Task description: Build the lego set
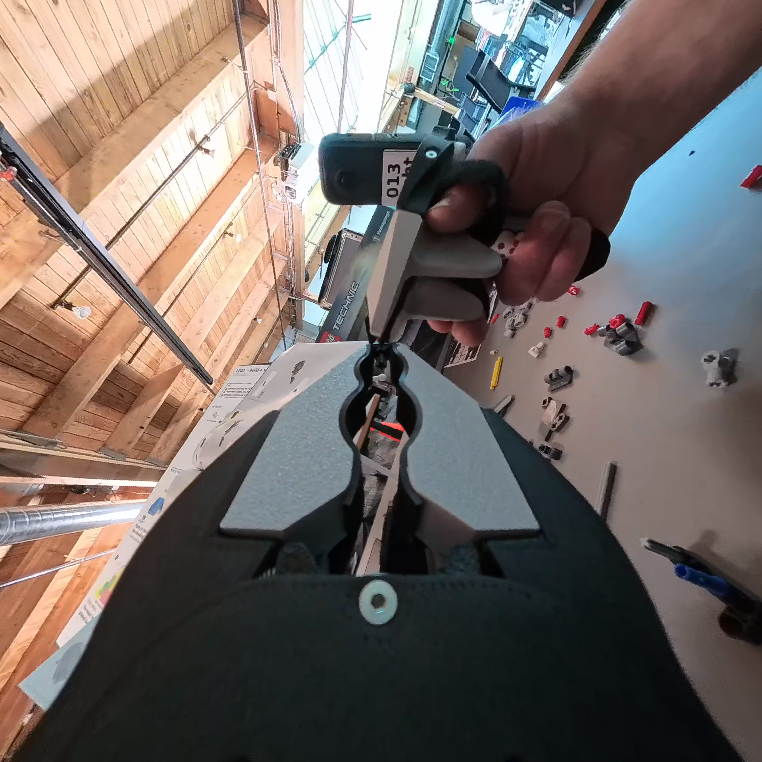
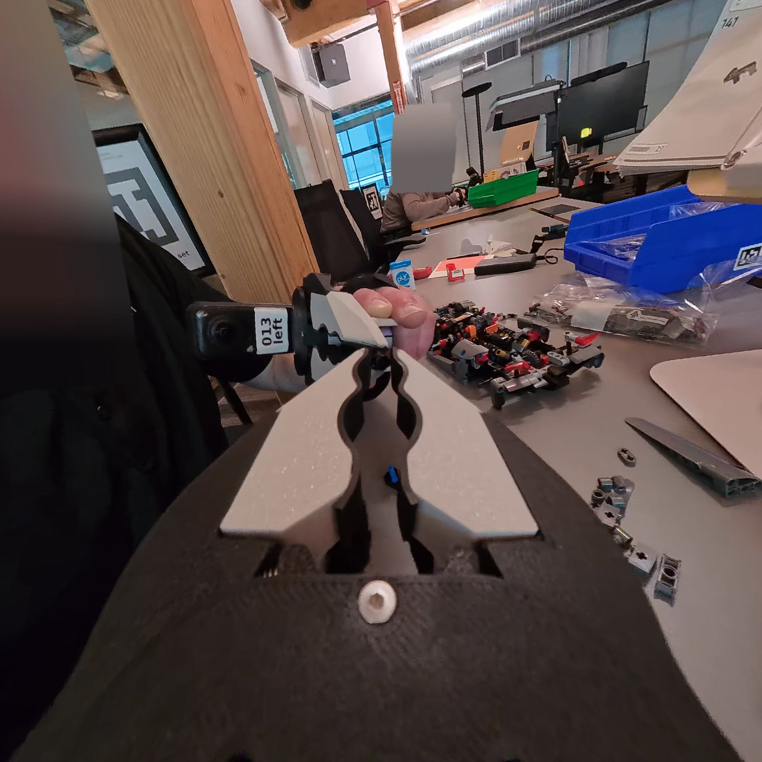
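The left claw (image 1: pixel 381 350) and the right claw (image 2: pixel 378 355) are met tip to tip above the worktop (image 2: pixel 577 437), each closed to a narrow slit on a small dark piece (image 2: pixel 377 365) pinched at the very tips. With so little of it caught, the piece could be twisted out and lost among the loose parts (image 1: pixel 556 412) if either claw were turned off line. Its long axis seems laid along the left claw's fingers, pointed toward the right claw, though it is too small for that to be told surely.

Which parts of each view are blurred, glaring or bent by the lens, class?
Left wrist view: bright window washes out; loose grey and red parts look smeared; ceiling beams bow near the edges. Right wrist view: sharp on the brick-built car; a dark smear covers the left edge; a mosaic patch hides a seated person.
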Tool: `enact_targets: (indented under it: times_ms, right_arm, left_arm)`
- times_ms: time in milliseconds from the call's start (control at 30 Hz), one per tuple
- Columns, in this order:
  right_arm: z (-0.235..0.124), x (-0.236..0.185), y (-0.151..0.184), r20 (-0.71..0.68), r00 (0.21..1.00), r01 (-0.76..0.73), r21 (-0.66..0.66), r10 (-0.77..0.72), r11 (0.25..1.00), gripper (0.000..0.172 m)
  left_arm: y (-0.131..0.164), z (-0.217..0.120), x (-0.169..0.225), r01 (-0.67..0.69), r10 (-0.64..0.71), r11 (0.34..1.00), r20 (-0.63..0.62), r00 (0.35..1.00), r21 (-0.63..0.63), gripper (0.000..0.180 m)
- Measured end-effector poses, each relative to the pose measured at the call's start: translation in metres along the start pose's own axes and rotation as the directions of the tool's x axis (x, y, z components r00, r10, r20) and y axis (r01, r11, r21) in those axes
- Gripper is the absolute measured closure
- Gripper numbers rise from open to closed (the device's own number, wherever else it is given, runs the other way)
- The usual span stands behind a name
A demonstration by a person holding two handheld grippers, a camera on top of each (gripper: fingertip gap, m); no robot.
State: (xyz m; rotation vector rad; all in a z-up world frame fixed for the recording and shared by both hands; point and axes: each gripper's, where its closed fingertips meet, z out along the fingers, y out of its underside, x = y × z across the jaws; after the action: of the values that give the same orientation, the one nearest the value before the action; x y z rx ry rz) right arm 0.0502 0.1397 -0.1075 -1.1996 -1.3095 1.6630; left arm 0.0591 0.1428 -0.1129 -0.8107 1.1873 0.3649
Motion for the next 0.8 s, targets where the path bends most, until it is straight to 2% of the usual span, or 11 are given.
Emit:
enact_targets:
  times_ms: [200,300,467,700,800]
  right_arm:
    - [-0.0004,0.0002,-0.0003,-0.002,1.0,0.001,0.0,-0.001,1.0,0.166]
    - [0.0004,-0.0002,-0.0004,0.004,1.0,-0.014,0.003,0.014,1.0,0.158]
    - [0.0006,-0.0022,0.0011,0.028,0.999,-0.032,-0.001,0.032,0.999,0.166]
    - [0.0006,-0.0043,-0.0018,0.035,0.999,-0.03,0.015,0.029,0.999,0.163]
    - [0.0006,-0.0043,-0.0007,0.032,0.999,-0.028,0.004,0.028,1.0,0.167]
  left_arm:
    - [-0.0005,0.0005,-0.0005,-0.016,0.016,1.0,0.013,1.0,-0.005,0.176]
    - [-0.0015,0.0001,-0.0019,-0.016,0.016,1.0,0.02,1.0,-0.001,0.176]
    - [-0.0028,-0.0005,-0.0029,-0.022,0.022,1.0,0.023,0.999,0.002,0.176]
    - [-0.005,-0.0011,-0.001,-0.031,0.031,0.999,0.013,0.999,0.009,0.176]
    - [-0.0045,-0.0003,0.0004,-0.03,0.03,1.0,0.01,1.0,0.004,0.176]
